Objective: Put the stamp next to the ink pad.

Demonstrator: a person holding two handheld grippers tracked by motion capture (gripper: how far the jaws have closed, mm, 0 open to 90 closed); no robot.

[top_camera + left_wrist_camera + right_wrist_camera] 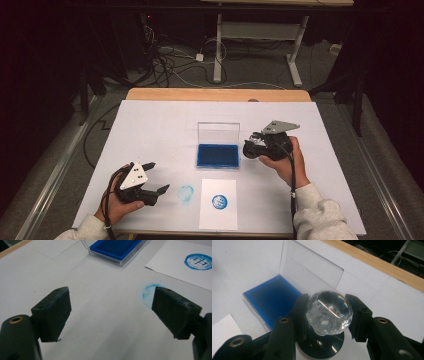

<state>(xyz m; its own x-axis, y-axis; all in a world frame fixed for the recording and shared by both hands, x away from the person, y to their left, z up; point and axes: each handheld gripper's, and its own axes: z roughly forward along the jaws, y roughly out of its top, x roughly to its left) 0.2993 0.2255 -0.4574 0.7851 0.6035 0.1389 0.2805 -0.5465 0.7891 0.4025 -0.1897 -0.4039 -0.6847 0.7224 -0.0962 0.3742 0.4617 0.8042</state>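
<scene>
1. While a person sits at the near edge of a white-covered table (150, 125), each hand holds a two-jaw gripper.
2. At the right, the right gripper (329, 313) is closed on a stamp (329, 312) with a clear, faceted knob and a dark round base, held just right of an open ink pad (218, 155).
3. That ink pad, blue with its clear lid (218, 133) standing upright at the far side, sits mid-table.
4. Near the person lies a white sheet of paper (218, 215) bearing one round blue stamp print (219, 201).
5. Left of the sheet, a faint blue smudge (185, 194) marks the table cover.
6. At the near left, the left gripper (111, 312) hovers with its jaws wide apart, holding nothing.
7. Risk, as a judgement: the smooth knob could slip or twist in the jaws, so an inked base might smear the cover again or print crooked.
8. Nothing pins the sheet, so it may shift.
</scene>
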